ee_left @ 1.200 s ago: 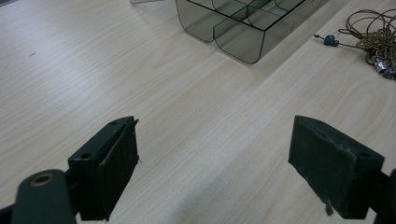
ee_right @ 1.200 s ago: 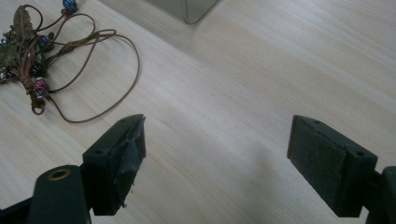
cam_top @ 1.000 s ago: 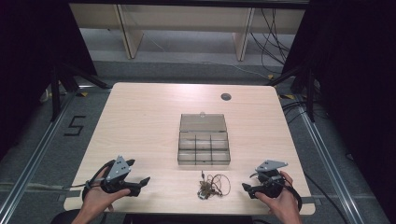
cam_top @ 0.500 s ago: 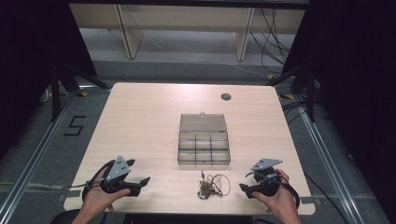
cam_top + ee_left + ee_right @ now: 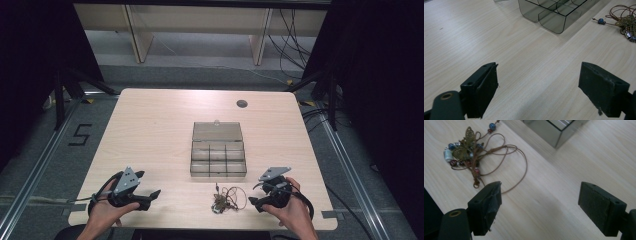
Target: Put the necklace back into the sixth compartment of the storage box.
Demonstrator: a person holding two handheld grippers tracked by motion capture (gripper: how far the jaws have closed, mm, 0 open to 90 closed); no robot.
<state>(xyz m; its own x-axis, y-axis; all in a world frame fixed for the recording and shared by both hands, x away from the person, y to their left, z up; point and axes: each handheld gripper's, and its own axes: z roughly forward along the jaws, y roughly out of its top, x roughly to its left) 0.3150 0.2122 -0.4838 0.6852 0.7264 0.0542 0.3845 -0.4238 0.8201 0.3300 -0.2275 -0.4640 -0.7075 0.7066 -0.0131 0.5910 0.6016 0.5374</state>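
Note:
A smoky clear compartment box sits mid-table with its lid laid open at the back. A tangled brown cord necklace with beads and a metal leaf charm lies just in front of it. My left gripper stands open near the front left edge, over bare wood. My right gripper is open too, low over the table just right of the necklace. In the right gripper view the necklace lies ahead of the left jaw, with nothing between the jaws. The left gripper view shows the box and necklace far ahead.
A round dark cable hole sits near the table's back right. The table's front edge runs close under both hands. A floor mark "5" lies left of the table, and cables trail on the floor to the right.
My right gripper has slid a little to the left, closer to the necklace. The left gripper, the box and the necklace have stayed put.

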